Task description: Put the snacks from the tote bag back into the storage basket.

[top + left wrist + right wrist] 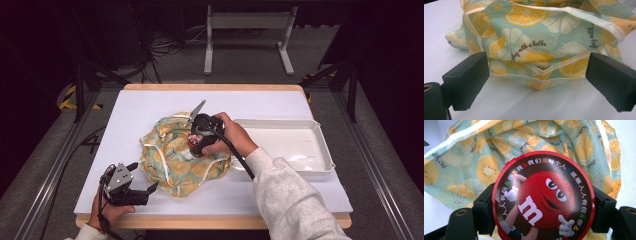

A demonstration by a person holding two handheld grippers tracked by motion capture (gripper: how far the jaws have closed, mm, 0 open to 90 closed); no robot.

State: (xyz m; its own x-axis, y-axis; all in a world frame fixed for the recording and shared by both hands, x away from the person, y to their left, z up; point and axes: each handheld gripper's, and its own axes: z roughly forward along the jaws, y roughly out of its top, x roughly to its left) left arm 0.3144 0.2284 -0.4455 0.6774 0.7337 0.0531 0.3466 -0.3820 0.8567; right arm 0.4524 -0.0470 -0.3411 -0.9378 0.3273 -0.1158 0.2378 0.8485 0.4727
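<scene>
- Looking down in the high view, the right gripper (198,141) hovers over the crumpled lemon-print bag (175,165) at mid-table, clamping a round red tin (194,143); the left gripper (142,192) rests near the bag's front-left edge, and a white tray (320,150) sits to the right.
- In the left gripper view, the jaws stand wide apart, with the bag's hem (541,72) just beyond them.
- In the right gripper view, both jaws press the tin's (544,197) sides above the bag (474,162).
</scene>
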